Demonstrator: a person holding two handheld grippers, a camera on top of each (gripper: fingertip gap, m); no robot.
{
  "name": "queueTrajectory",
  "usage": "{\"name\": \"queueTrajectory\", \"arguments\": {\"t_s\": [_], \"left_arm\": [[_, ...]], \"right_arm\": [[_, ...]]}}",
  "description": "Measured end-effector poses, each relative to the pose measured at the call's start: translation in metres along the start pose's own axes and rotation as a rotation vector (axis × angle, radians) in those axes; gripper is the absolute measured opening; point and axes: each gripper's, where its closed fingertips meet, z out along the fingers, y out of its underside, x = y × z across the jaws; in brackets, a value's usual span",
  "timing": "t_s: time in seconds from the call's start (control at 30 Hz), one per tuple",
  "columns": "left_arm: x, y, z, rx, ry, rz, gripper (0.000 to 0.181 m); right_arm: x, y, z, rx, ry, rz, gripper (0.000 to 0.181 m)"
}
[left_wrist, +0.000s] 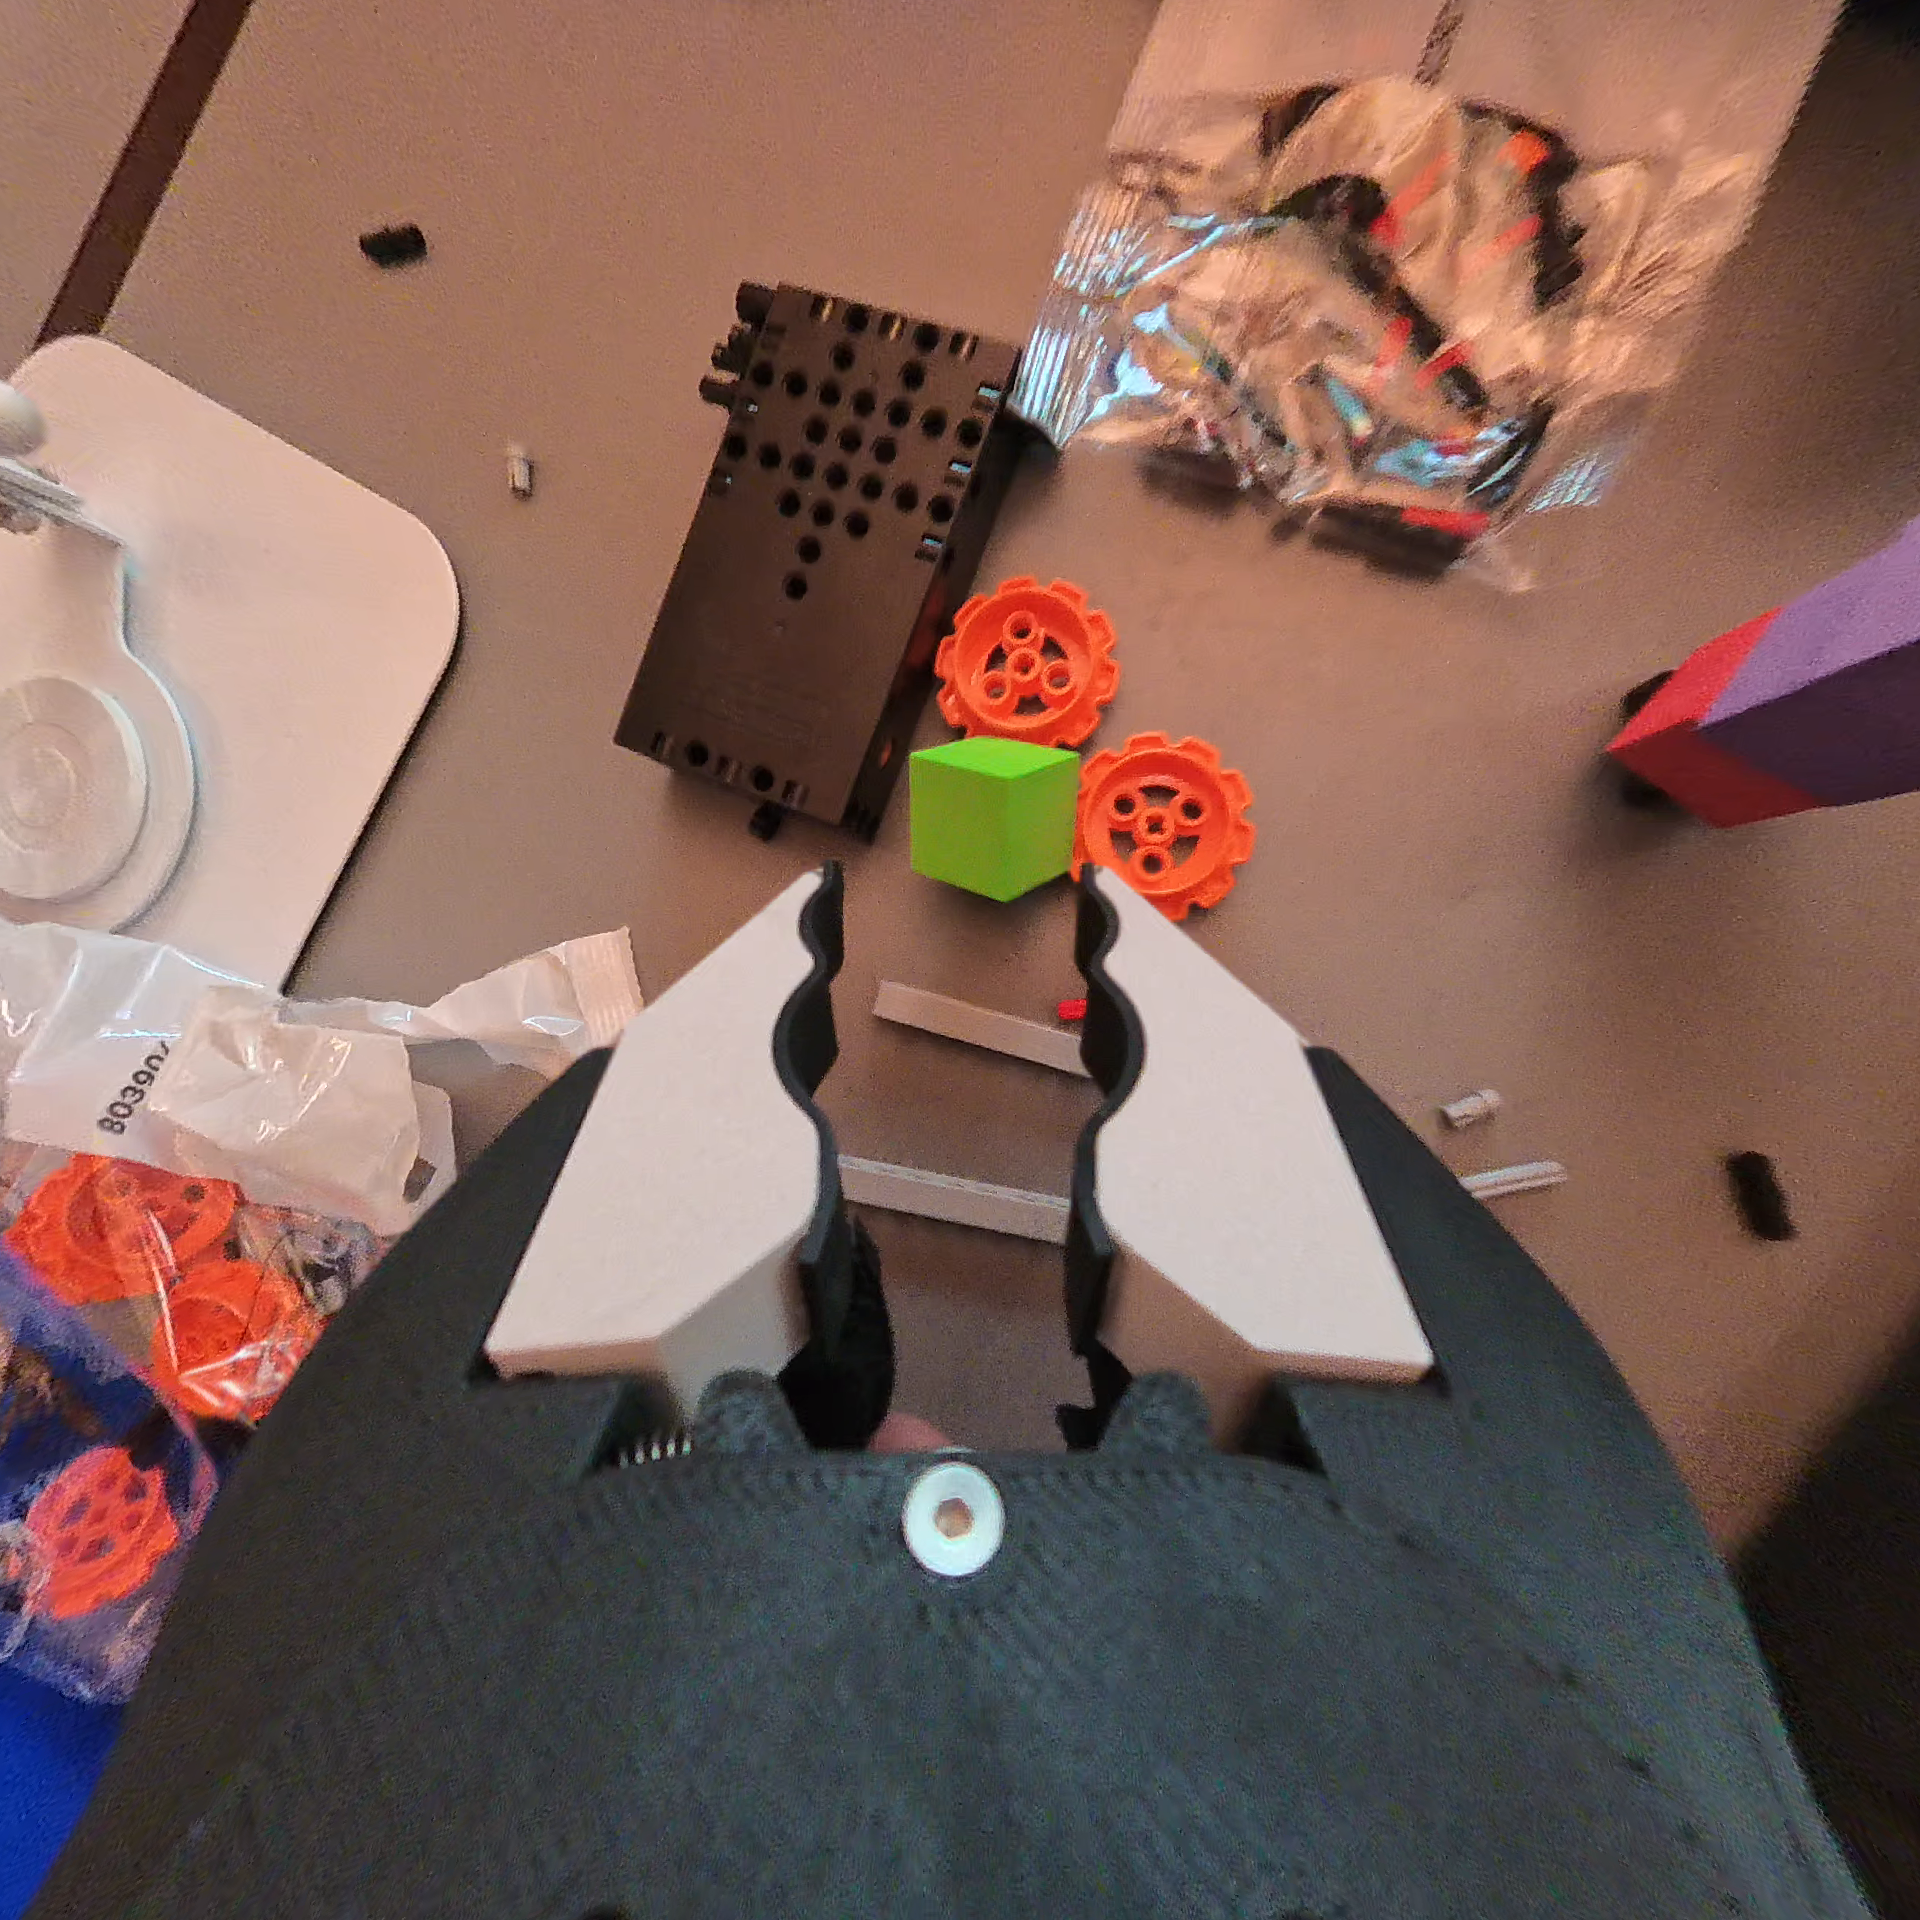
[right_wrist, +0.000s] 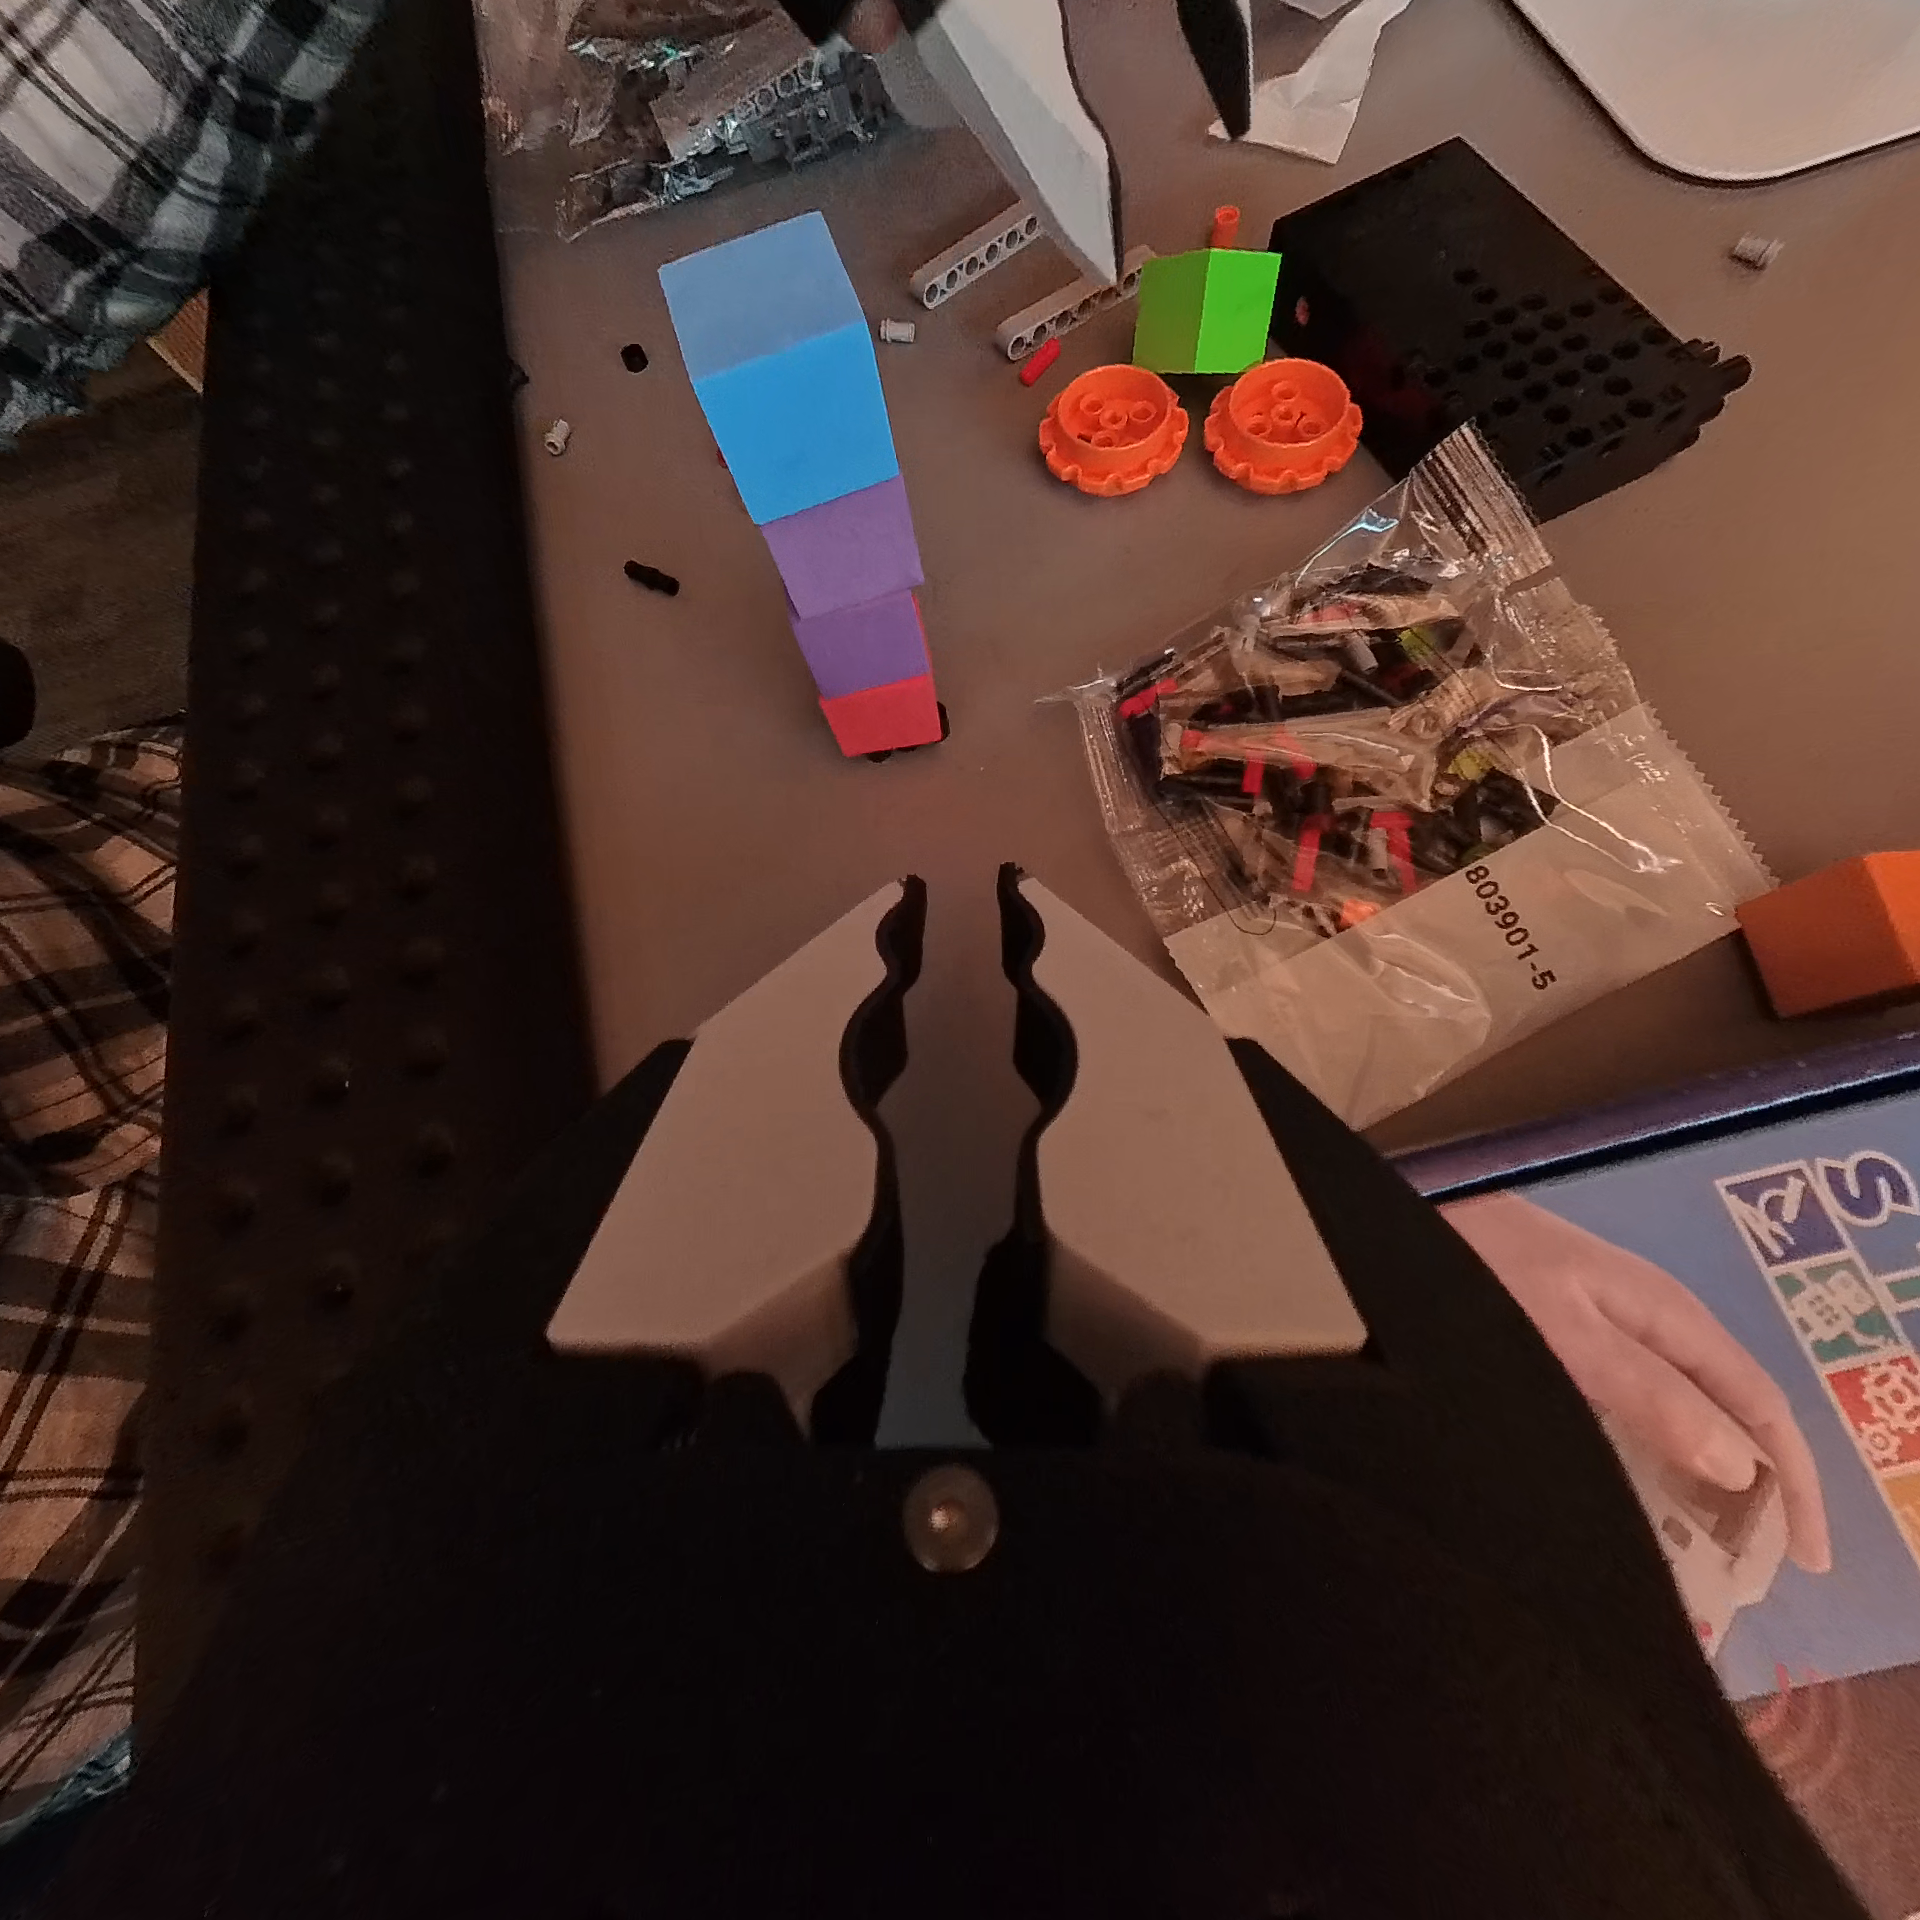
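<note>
My left gripper (left_wrist: 956, 883) is open and empty, its tips just short of a green cube (left_wrist: 987, 816) on the brown table. Two orange toothed wheels (left_wrist: 1027, 665) (left_wrist: 1162, 826) lie beside the cube. A black perforated box (left_wrist: 821, 551) lies behind it. In the right wrist view my right gripper (right_wrist: 961, 883) stands narrowly open and empty above the table, in front of a tower of cubes (right_wrist: 831, 499): red at the bottom, two purple, blue on top. The green cube (right_wrist: 1205, 312), the wheels (right_wrist: 1195, 426) and the left gripper's white finger (right_wrist: 1049, 135) show farther off.
A clear bag of small parts (right_wrist: 1351, 769) lies right of the right gripper, with an orange block (right_wrist: 1839, 930) and a blue printed box (right_wrist: 1714, 1351). Grey beams (left_wrist: 977, 1029), small pins, a white pad (left_wrist: 260, 644) and bags of orange wheels (left_wrist: 156, 1309) surround the left gripper. The table's dark studded edge (right_wrist: 343, 727) runs left. Some 20 cm of space lies between my two pairs of fingers. The left gripper is farther from the orange block (right_wrist: 1839, 930), some 20 cm, than the right, some 15 cm.
</note>
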Motion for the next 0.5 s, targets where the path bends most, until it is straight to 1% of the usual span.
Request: {"name": "queueTrajectory", "arguments": {"t_s": [0.07, 0.3, 0.4, 0.5], "left_arm": [[0.0, 0.001, 0.008, 0.007, 0.003, 0.006, 0.039], [0.009, -0.005, 0.022, 0.03, 0.085, 0.001, 0.032], [0.01, -0.006, 0.02, 0.044, 0.098, -0.011, 0.032], [0.011, -0.016, 0.005, 0.103, 0.097, -0.016, 0.031]], "right_arm": [[0.001, 0.0, 0.0, 0.0, 0.001, 0.003, 0.013], [0.0, 0.001, 0.002, -0.006, 0.0, 0.0, 0.013], [0.001, 0.0, 0.0, 0.0, 0.001, 0.003, 0.013], [0.001, 0.0, 0.0, 0.0, 0.001, 0.002, 0.013]]}}
